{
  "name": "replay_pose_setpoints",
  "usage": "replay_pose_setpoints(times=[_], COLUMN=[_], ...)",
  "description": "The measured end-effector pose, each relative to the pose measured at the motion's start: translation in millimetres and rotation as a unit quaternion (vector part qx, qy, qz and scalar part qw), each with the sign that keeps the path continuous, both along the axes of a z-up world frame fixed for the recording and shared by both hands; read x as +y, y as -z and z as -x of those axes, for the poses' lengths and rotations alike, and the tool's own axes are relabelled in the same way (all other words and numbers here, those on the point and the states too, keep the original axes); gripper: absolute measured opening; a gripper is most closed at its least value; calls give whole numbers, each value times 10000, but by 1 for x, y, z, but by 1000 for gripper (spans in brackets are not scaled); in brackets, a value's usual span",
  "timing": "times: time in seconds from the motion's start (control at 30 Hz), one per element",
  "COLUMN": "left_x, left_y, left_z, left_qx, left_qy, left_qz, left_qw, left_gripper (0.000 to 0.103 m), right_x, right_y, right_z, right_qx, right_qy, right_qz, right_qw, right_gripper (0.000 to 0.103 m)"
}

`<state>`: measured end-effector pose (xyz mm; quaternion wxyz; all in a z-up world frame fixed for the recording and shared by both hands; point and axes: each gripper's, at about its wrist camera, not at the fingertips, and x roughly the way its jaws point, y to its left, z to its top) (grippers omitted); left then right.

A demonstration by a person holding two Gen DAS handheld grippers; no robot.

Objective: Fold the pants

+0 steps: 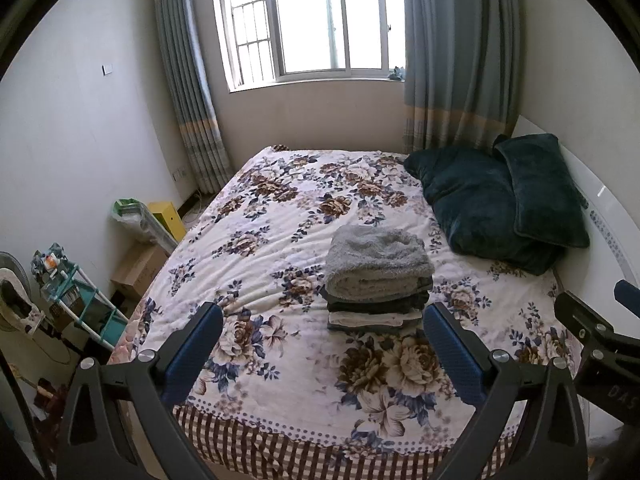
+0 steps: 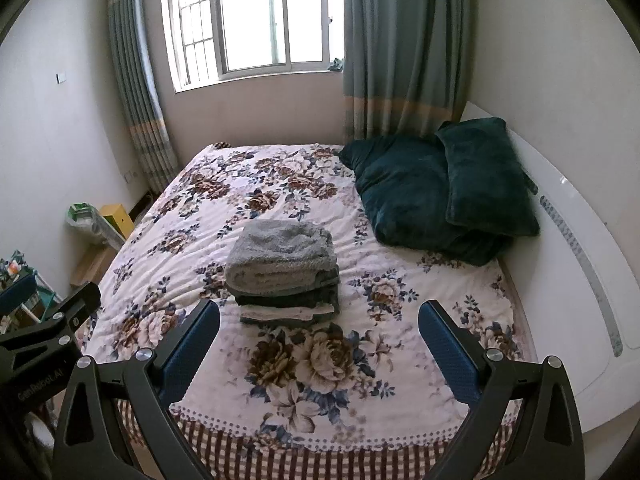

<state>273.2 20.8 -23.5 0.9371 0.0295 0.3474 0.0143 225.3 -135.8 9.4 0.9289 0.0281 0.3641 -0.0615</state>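
Note:
A stack of folded garments (image 1: 378, 280) lies in the middle of the floral bed cover (image 1: 260, 216); a fluffy grey piece is on top, darker and white pieces below. It also shows in the right wrist view (image 2: 284, 272). My left gripper (image 1: 324, 320) is open and empty, held above the bed's near end, short of the stack. My right gripper (image 2: 320, 320) is open and empty too, beside the left one, with the stack ahead and slightly left. The right gripper's body shows at the right edge of the left wrist view (image 1: 592, 336).
Two dark green pillows (image 1: 500, 200) lie at the right by the white headboard (image 1: 608, 216). The left wall side holds a teal rack (image 1: 80, 304), a cardboard box (image 1: 138, 268) and a yellow box (image 1: 168, 216). A window with grey curtains (image 1: 320, 20) is behind the bed.

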Motion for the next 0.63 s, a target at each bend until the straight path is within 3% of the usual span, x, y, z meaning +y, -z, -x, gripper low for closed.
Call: replay_pose_setpoints(times=[0.63], left_x=[5], left_y=[-1], left_z=[-1], left_qx=[-17], left_qy=[0], left_qz=[40], left_qw=[10000], left_gripper=[103], right_x=[3], right_y=[1], right_z=[1], right_qx=[5], right_qy=[9], right_qz=[24], right_qw=[10000], right_gripper=[102])
